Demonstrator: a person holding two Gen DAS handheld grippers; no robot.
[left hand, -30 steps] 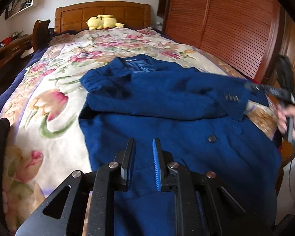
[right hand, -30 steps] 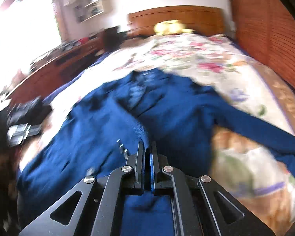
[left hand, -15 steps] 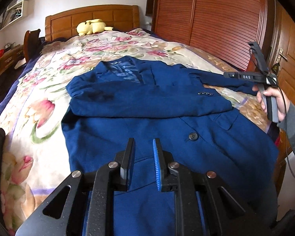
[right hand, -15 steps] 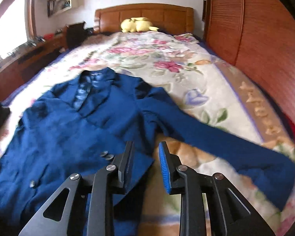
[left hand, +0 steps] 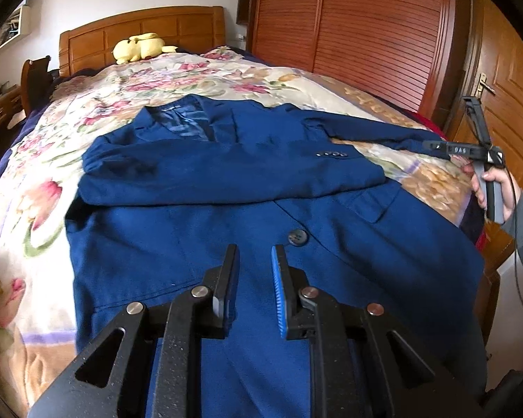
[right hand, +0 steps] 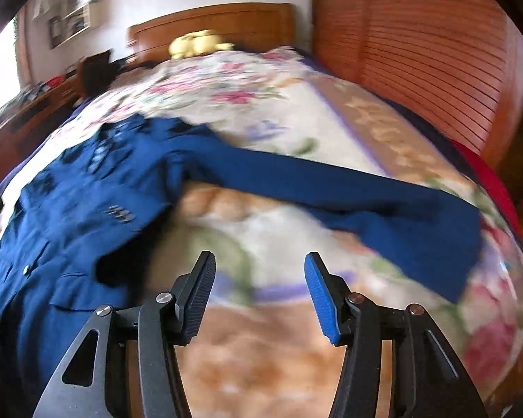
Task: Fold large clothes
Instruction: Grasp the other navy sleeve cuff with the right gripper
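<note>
A blue suit jacket (left hand: pixel 247 188) is laid front-up on a floral bedspread (left hand: pixel 38 209), its collar pointed toward 12 o'clock in the left wrist view, where a wooden headboard (left hand: pixel 139 35) is seen with a yellow plush toy (left hand: pixel 139 47) resting before it. One sleeve (left hand: pixel 226 177) is folded across the chest, its cuff lying at about 2 o'clock from the jacket's middle, and a row of small cuff buttons (left hand: pixel 332 154) is shown there. The other sleeve (right hand: pixel 331 195) is stretched out sideways over the bedspread (right hand: pixel 261 365), its cuff end reaching toward 3 o'clock in the right wrist view, which is blurred. A dark front button (left hand: pixel 297 236) and a flapped pocket (left hand: pixel 373 202) are seen on the lower front panel; a lighter striped lining is visible inside the collar. No container is seen in either view. The left gripper (left hand: pixel 254 280) is held just above the jacket's lower front, its jaws set narrowly apart with nothing between them. The right gripper (right hand: pixel 259 291) is spread wide and empty over bare bedspread, with the outstretched sleeve lying beyond it toward 1 o'clock. In the left wrist view the right gripper (left hand: pixel 436 147) is seen at 3 o'clock near the sleeve's end, carried in a hand (left hand: pixel 495 188), and the letters "DAS" are read on its body. A louvred wooden wardrobe (left hand: pixel 366 28) is stood along the bed's far side.
</note>
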